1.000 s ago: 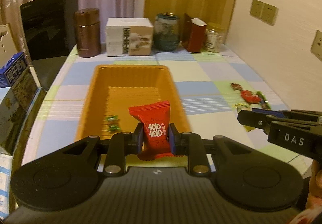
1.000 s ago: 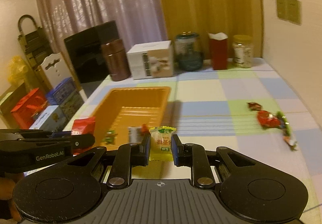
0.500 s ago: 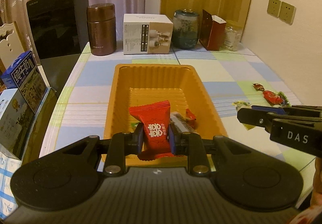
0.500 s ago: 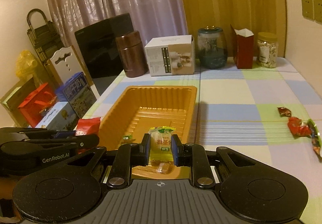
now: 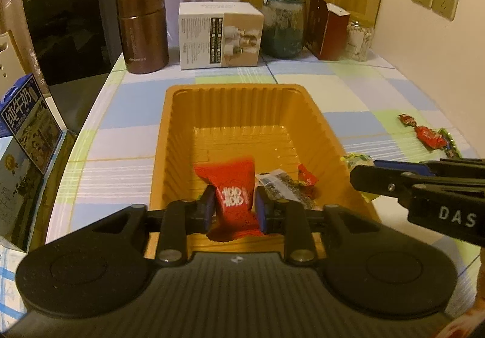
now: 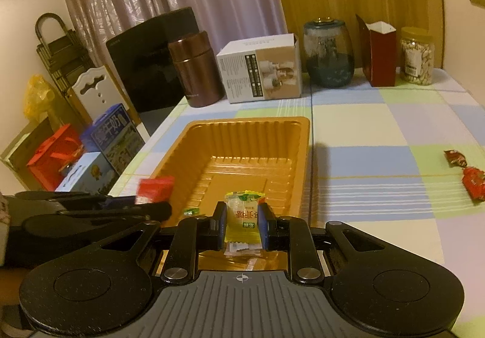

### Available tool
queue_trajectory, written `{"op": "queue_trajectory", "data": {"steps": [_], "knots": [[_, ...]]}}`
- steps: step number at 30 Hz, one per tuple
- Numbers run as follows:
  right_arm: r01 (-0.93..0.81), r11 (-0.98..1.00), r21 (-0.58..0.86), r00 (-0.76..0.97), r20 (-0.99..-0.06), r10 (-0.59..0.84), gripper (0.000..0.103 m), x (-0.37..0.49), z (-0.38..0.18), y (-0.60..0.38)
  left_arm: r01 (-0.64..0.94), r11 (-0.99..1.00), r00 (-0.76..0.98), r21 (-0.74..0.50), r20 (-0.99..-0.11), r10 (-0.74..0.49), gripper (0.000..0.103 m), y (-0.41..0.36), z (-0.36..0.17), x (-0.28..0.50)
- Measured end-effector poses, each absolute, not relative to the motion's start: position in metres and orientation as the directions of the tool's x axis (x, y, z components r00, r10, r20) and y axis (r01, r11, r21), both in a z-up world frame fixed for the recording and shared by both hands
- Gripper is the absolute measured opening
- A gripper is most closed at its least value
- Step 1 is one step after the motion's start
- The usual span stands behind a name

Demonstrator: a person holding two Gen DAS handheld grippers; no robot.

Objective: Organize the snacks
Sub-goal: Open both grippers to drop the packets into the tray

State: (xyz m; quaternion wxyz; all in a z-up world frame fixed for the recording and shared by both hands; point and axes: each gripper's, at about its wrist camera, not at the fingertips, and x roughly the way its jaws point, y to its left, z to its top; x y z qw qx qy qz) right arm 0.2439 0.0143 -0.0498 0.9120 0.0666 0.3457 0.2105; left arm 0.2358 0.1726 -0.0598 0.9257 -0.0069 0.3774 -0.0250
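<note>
An orange tray (image 5: 233, 89) (image 6: 251, 121) lies on the checked cloth. My left gripper (image 5: 235, 207) hangs over the tray's near end and its jaws are opening. The red snack packet (image 5: 233, 186) sits blurred and tilted between the pads, slipping loose. Beside it in the tray lie a grey wrapper (image 5: 282, 183), a small red candy (image 5: 307, 178) and a green candy (image 6: 191, 211). My right gripper (image 6: 244, 228) is shut on a yellow-green packet (image 6: 244, 213) above the tray's near right corner. In the left wrist view the right gripper (image 5: 363, 177) shows side-on at the right.
Loose wrapped candies (image 5: 430, 137) (image 6: 473, 183) lie on the cloth at the right, near the wall. A brown canister (image 5: 142, 31), a white box (image 5: 218, 34), a glass jar (image 5: 283, 28), a red box (image 5: 327, 31) and a nut jar (image 6: 416, 57) line the back. Milk cartons (image 5: 27, 122) stand left of the table.
Both grippers came forward and down over the tray's near end. The left jaws have widened and the red packet has tilted between them. The right grip is unchanged.
</note>
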Motion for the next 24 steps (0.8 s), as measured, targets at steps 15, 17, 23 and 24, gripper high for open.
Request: {"op": "queue_trajectory", "data": {"steps": [15,17,23,24], "knots": [[-0.348,0.884,0.312,0.649,-0.6,0.467,0.022,0.249,-0.06,0.021,-0.026,0.999,0.731,-0.035,-0.682,-0.005,0.043,0.197,-0.057,0.212],[-0.357,0.869,0.342,0.647,-0.58,0.495,0.024,0.25,-0.059,0.021,-0.03,0.999,0.733,-0.034,-0.68,-0.001,0.045,0.199,-0.056,0.21],[-0.345,0.863,0.369,0.68,-0.535,0.501,0.062,0.244,-0.05,0.011,-0.044,0.999,0.744,-0.027,-0.668,0.015,0.059,0.198,-0.048,0.199],[-0.335,0.868,0.367,0.688,-0.534,0.491,0.062,0.242,-0.049,0.006,-0.045,0.999,0.745,-0.03,-0.666,0.013,0.062,0.197,-0.047,0.197]]}}
